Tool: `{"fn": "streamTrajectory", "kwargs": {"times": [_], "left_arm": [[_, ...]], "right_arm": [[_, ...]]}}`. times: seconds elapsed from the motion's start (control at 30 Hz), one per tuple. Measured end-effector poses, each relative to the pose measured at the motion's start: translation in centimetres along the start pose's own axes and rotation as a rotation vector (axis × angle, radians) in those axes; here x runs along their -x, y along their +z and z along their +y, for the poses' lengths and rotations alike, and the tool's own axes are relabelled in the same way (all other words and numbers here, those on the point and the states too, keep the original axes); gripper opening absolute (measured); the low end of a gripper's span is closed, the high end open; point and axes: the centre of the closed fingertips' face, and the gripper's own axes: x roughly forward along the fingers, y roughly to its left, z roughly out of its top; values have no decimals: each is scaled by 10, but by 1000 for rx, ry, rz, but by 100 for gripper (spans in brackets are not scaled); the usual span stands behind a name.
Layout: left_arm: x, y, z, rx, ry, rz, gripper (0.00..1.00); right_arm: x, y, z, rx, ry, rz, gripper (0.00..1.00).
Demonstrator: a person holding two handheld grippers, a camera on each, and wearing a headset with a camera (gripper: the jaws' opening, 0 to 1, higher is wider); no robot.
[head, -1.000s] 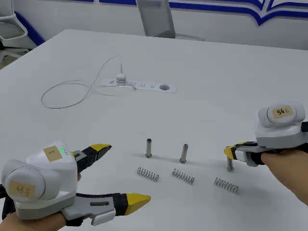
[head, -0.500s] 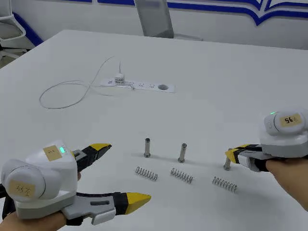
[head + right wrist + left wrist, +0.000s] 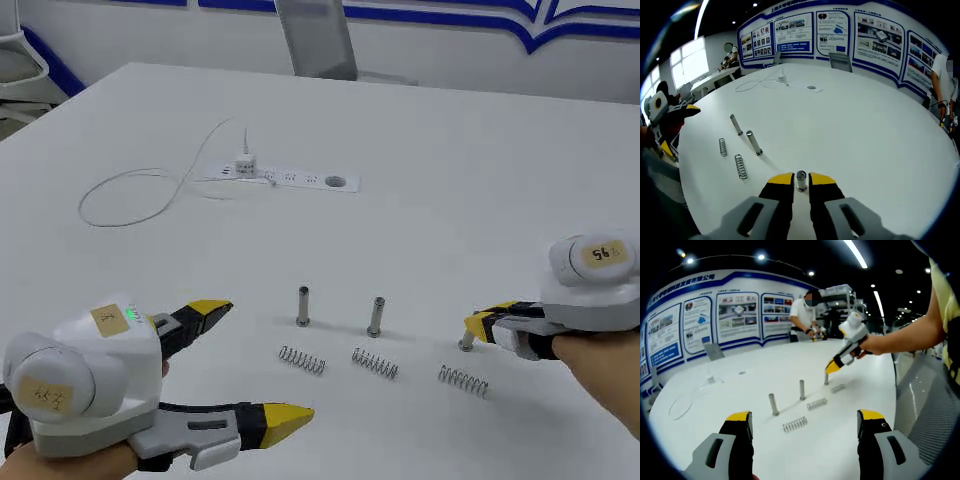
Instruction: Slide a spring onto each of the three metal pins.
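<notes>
Springs, three of them, lie flat on the white table [image 3: 500, 150], each just in front of its own pin, none threaded yet. Far left, the left gripper [image 3: 255, 360] hovers low near the table's near edge, jaws spread wide and empty, well apart from the parts. Next, the left spring [image 3: 302, 360] lies before the upright left pin [image 3: 303, 306], then the middle spring [image 3: 375, 364] before the upright middle pin [image 3: 376, 316], then the right spring [image 3: 463, 381] near the right pin [image 3: 466, 343]. Far right, the right gripper [image 3: 801, 181] has its jaws drawn in on the right pin's head, one yellow tip on each side and seemingly touching; we read this as a hold on the pin. Whether that pin stands upright or leans, we cannot tell. Step in hand, as we judge it: secure this pin so a spring can go over it. To do it well, we keep the hold firm and leave one end of the pin free. We then pinch the right spring lightly at mid-length and bring its open end square to that free end, so the coil neither bends nor flicks away. The springs are thin, bright wire coils, open-wound and slightly skewed on the table; the pins are grey metal, each with a small cap.
</notes>
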Motion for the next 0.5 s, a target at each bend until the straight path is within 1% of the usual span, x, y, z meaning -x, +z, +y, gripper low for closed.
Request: {"fn": "streamTrajectory", "kwargs": {"times": [0.13,0.33,0.4,0.5], "left_arm": [[0,0,-1,-2,-5,0,87],[-2,0,-3,-8,-13,3,87],[-2,0,-4,-10,-16,4,87],[-4,-1,-3,-20,-26,15,87]], "right_arm": [[2,2,-1,-3,0,-11,16],[5,5,-2,16,-2,-34,21],[6,5,-3,12,0,-36,21],[13,7,-2,8,2,-55,23]]}}
